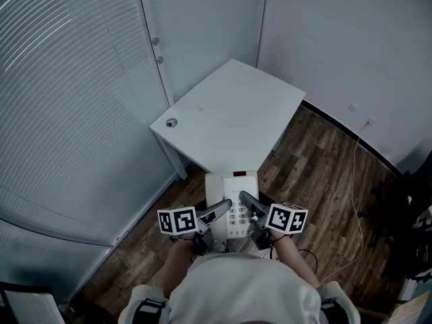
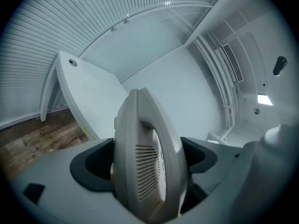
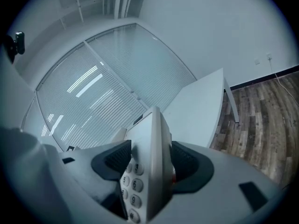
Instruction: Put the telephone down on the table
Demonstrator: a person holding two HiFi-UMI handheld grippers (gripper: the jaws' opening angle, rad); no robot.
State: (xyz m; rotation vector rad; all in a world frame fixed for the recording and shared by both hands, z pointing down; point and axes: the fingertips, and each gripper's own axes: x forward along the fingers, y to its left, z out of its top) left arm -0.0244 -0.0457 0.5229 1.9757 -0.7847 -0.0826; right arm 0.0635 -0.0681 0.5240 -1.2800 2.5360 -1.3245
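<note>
Clamping opposite sides of the pale grey plastic push-button telephone [image 1: 233,181], left gripper [image 1: 223,208] and right gripper [image 1: 247,200] presumably steady it level, short of the white rectangular table [image 1: 229,113]

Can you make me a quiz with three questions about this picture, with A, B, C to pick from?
1. Where is the white push-button telephone?
A. lying on a chair
B. held up in the air
C. lying on the floor

2. What colour is the flat rectangular table?
A. white
B. red
C. black

3. What are the left tongs and right tongs doing?
A. both open
B. both shut on the telephone
C. one open, one shut

Answers:
1 B, the tongs grip it in front of the table, not yet on it.
2 A, its top is plain white.
3 B, each gripper view shows the jaws pressed on its sides.
</note>
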